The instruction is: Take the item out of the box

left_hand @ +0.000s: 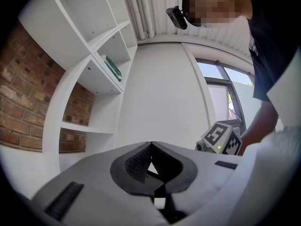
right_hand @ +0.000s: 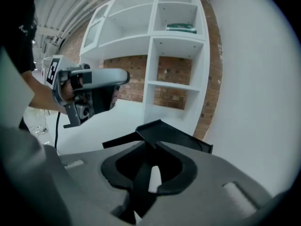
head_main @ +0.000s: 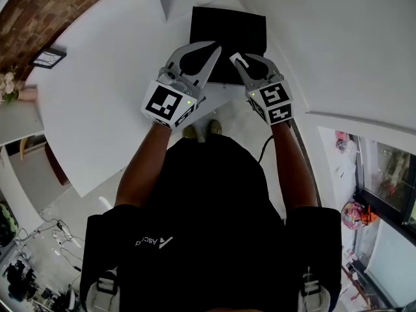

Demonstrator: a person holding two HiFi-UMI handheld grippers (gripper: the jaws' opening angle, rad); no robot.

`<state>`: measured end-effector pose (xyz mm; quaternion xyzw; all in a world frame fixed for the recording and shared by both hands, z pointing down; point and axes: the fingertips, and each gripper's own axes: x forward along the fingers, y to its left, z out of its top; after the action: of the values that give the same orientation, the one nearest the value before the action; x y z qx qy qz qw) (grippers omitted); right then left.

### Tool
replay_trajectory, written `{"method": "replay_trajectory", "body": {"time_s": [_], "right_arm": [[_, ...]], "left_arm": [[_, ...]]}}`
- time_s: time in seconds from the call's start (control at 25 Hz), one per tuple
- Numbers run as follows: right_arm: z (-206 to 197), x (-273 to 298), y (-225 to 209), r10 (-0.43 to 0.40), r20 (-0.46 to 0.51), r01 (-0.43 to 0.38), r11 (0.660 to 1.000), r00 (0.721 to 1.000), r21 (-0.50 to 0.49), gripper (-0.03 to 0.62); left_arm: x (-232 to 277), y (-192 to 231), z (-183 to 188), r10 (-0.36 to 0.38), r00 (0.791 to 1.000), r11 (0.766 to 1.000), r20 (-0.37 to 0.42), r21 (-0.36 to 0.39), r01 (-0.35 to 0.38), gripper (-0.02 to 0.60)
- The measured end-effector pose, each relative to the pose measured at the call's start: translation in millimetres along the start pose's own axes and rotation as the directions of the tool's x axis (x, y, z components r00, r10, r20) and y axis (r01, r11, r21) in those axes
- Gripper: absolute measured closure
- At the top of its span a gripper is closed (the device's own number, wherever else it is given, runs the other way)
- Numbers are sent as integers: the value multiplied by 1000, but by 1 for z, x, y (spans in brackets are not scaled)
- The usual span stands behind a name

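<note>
A black box (head_main: 227,34) lies on the white table (head_main: 117,103) near the far wall. Seen from the right gripper view, the box (right_hand: 181,138) sits just beyond the jaws, with a black flap (right_hand: 120,139) sticking out to its left. I cannot see what is inside it. My left gripper (head_main: 213,46) hovers over the box's near left part, its jaws shut on nothing (left_hand: 150,145). My right gripper (head_main: 238,58) is beside it over the box's near edge. Its jaws stand a little apart with nothing between them (right_hand: 151,144).
White shelving (right_hand: 174,55) against a brick wall (right_hand: 171,86) holds a green book (right_hand: 181,28) high up. A plain white wall (head_main: 338,44) runs behind the box. A small framed picture (head_main: 49,57) lies at the table's far left. The table's near edge is by the person's feet.
</note>
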<state>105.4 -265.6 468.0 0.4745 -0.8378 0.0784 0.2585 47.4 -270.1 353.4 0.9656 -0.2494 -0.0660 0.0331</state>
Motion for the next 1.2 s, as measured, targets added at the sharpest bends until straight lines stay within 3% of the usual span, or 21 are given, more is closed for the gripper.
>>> {"method": "replay_trajectory", "body": {"time_s": [0.16, 0.36, 0.92, 1.2], "right_arm": [[-22, 22, -8, 5, -136, 0, 999, 991, 35, 489], [-45, 44, -11, 29, -287, -16, 999, 957, 49, 447], [-92, 76, -13, 42, -570, -31, 999, 821, 29, 388], [-106, 84, -16, 3, -655, -18, 1000, 755, -15, 402]], "left_arm": [[3, 10, -9, 4, 1000, 1000, -11, -18, -4, 583], [5, 21, -17, 8, 1000, 999, -19, -40, -9, 583], [9, 29, -31, -4, 1000, 998, -27, -70, 2, 583], [7, 32, -30, -2, 1000, 997, -25, -75, 0, 583]]}}
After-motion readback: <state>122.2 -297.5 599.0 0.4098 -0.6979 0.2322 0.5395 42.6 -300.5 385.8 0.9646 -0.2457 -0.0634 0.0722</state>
